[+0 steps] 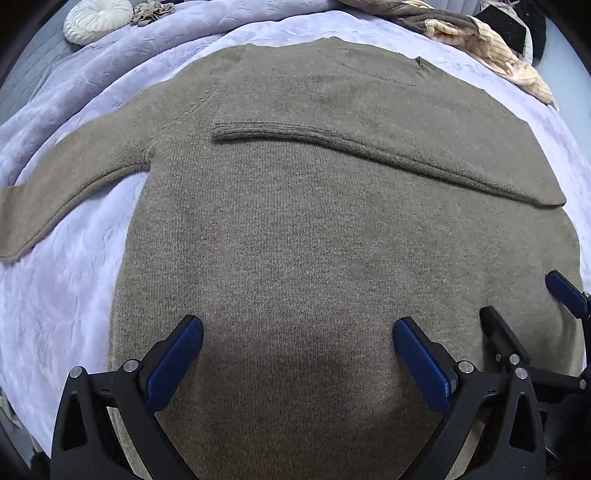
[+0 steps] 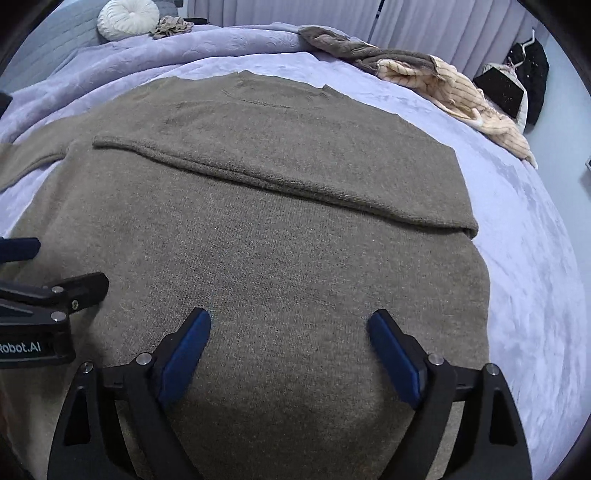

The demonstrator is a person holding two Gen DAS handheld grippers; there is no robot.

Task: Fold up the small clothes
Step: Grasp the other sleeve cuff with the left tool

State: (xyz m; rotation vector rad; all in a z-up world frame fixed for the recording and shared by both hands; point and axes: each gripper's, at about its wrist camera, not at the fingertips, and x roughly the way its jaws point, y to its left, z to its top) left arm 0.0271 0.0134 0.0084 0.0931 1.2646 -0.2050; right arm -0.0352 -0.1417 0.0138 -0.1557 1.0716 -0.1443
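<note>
A brown knit sweater (image 1: 295, 221) lies flat on a lilac bedspread (image 1: 66, 288), neck end far from me. Its right sleeve is folded across the chest, its cuff (image 1: 221, 134) near the middle; the left sleeve (image 1: 55, 192) stretches out over the bedspread. My left gripper (image 1: 297, 332) hovers open over the lower body of the sweater, nothing between its blue pads. In the right wrist view the same sweater (image 2: 277, 240) fills the frame, and my right gripper (image 2: 290, 325) stands open above its lower part, empty. The right gripper's fingers (image 1: 565, 291) show at the left view's right edge.
A heap of cream striped and brown clothes (image 2: 424, 81) lies at the far right of the bed. A round white cushion (image 2: 127, 16) sits at the far left. A black bag (image 2: 517, 85) stands beyond the bed's right side. Bare bedspread (image 2: 524, 277) runs right of the sweater.
</note>
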